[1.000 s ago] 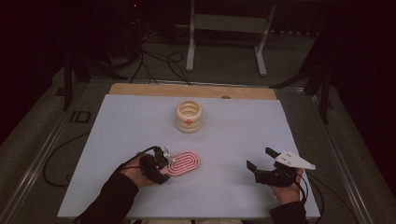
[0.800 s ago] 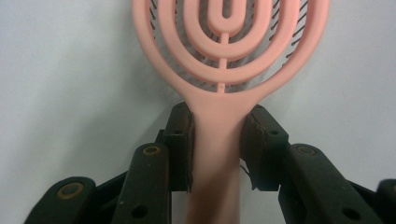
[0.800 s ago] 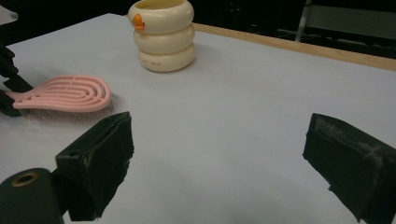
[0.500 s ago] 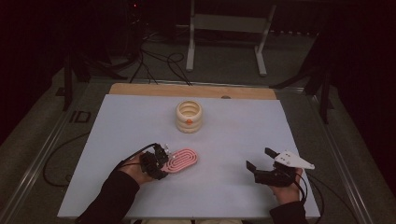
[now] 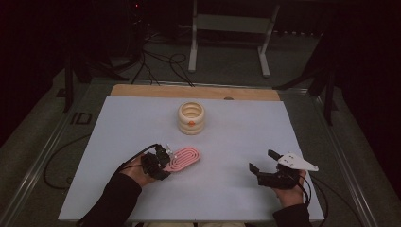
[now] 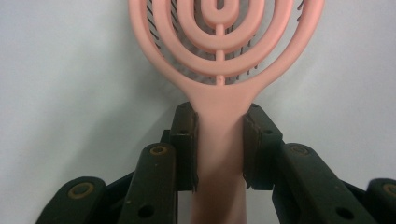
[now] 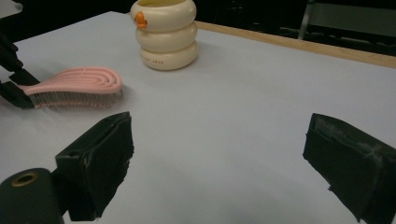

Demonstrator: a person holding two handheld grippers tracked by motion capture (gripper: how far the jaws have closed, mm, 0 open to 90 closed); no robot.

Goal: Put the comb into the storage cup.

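Our left gripper (image 6: 218,149) has just closed on the pink brush (image 6: 219,116) handle; we lift it level, while the right gripper (image 7: 219,163) rests wide open

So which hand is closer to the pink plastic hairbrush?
Left. The left gripper is clamped on the pink plastic hairbrush handle; the right gripper sits apart, open, across the white table.

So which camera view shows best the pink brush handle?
The left gripper view: the pink brush handle sits large between the left gripper pads, which press on it. The high view shows it small and partly hidden; the right gripper view shows it from the side, far off.
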